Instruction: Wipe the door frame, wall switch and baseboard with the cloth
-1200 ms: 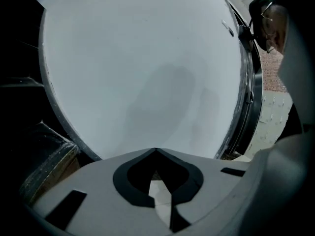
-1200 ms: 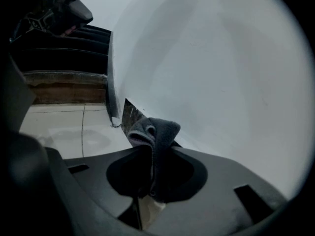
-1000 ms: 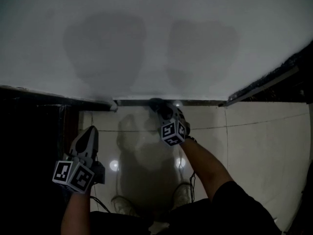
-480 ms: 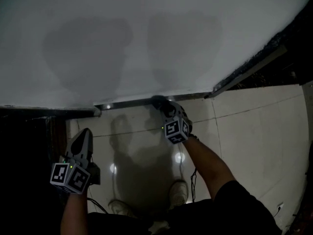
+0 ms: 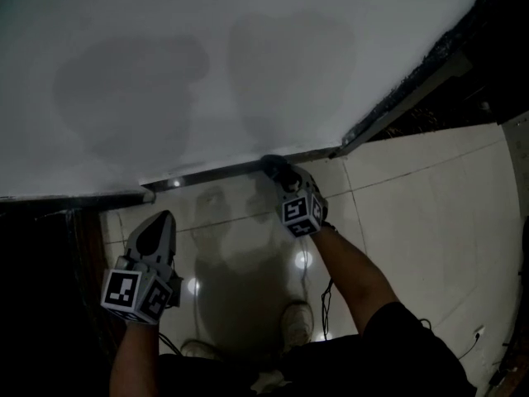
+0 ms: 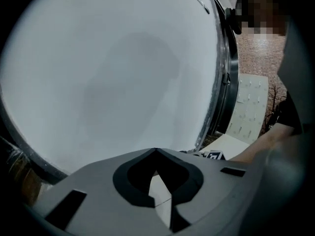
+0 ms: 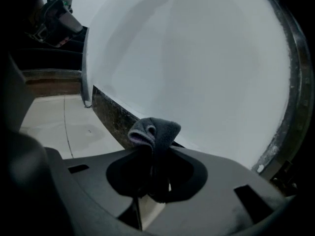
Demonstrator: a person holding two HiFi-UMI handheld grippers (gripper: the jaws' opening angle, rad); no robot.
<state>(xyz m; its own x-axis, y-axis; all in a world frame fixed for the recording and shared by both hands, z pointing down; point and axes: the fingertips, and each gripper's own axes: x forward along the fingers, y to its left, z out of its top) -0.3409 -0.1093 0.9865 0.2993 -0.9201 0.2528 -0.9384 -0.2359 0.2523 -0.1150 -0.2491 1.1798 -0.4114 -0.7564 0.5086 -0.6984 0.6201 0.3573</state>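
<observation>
A dark grey cloth (image 7: 153,131) is bunched between the jaws of my right gripper (image 7: 153,154), which is shut on it. In the head view this cloth (image 5: 270,165) presses on the dark baseboard (image 5: 215,174) at the foot of the white wall (image 5: 248,56), under my right gripper (image 5: 279,175). The baseboard (image 7: 112,118) runs just beyond the cloth. The dark door frame (image 5: 405,93) rises to the right. My left gripper (image 5: 155,226) hangs over the floor at the left, shut and holding nothing; its tips (image 6: 156,151) meet. No wall switch is in view.
Glossy pale floor tiles (image 5: 413,205) reflect lamp spots. A dark opening (image 5: 41,288) lies at the lower left past the wall's end. A cable (image 5: 327,300) trails by the person's shoes. In the left gripper view the door frame (image 6: 227,77) stands right of the wall.
The right gripper has slid the cloth to the right along the baseboard, closer to the door frame. The left gripper stays shut and has barely moved.
</observation>
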